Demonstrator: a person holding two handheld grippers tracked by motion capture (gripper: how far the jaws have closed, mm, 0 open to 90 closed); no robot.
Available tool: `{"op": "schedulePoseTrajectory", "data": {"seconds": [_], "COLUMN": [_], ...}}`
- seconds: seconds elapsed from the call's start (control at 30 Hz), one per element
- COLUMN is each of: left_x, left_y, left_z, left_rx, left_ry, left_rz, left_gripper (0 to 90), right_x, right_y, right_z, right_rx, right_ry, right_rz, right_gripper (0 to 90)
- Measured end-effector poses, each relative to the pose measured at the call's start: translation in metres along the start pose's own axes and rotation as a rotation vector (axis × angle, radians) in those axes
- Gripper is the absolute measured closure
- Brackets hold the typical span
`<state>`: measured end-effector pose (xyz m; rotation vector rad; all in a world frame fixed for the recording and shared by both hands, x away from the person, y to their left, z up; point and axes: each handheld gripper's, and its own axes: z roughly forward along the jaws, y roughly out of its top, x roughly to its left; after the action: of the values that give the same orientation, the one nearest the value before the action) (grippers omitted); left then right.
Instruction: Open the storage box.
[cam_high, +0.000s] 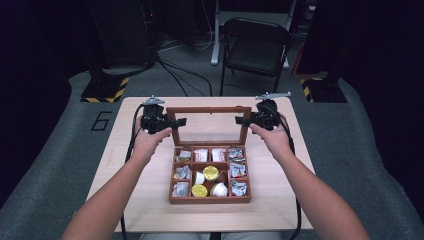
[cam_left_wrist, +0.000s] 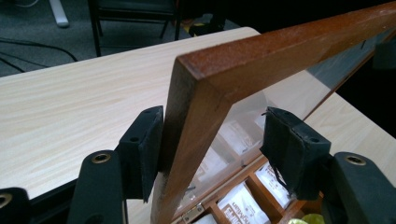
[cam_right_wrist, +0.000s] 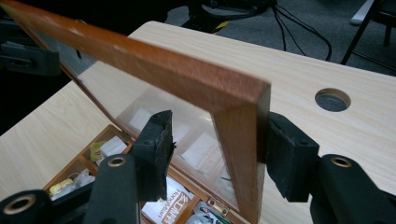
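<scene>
A wooden compartment box (cam_high: 210, 200) sits mid-table with its glass-paned lid (cam_high: 208, 109) standing upright. Inside lie white sachets (cam_high: 201, 155) and small yellow-topped cups (cam_high: 210, 173). My left gripper (cam_high: 177, 121) straddles the lid's upper left corner. In the left gripper view (cam_left_wrist: 215, 140) one pad rests against the lid frame (cam_left_wrist: 280, 51) and the other stands off it. My right gripper (cam_high: 242, 120) straddles the upper right corner. In the right gripper view (cam_right_wrist: 222, 147) the outer pad meets the frame (cam_right_wrist: 163, 65), and the inner pad is apart from it. Both grippers are open.
The light wooden table (cam_high: 150, 200) has a round cable hole (cam_right_wrist: 332, 99) near its far right corner. A black folding chair (cam_high: 255, 45) stands behind the table. Cables run across the grey floor, and yellow-black striped stand bases (cam_high: 105, 91) flank the far side.
</scene>
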<state>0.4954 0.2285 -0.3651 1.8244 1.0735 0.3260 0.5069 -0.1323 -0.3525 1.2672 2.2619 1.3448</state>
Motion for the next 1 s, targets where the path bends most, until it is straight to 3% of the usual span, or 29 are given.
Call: {"op": "schedulePoseTrajectory", "data": {"seconds": [0.43, 0.77, 1.0], "left_x": [0.004, 0.009, 0.015], "left_y": [-0.001, -0.016, -0.025], "left_z": [0.006, 0.018, 0.026], "left_rx": [-0.005, 0.006, 0.009], "left_ry": [0.012, 0.036, 0.029], "left_rz": [-0.006, -0.034, -0.044], "left_gripper": [39.1, 37.4, 37.4], "right_x": [-0.012, -0.015, -0.017], "right_y": [-0.023, -0.021, -0.02], "right_z": [0.021, 0.028, 0.032], "right_rx": [0.017, -0.004, -0.009], "right_ry": [0.009, -0.004, -0.013], "right_rz": [0.036, 0.043, 0.03], "right_gripper": [44.5, 45.6, 45.1]}}
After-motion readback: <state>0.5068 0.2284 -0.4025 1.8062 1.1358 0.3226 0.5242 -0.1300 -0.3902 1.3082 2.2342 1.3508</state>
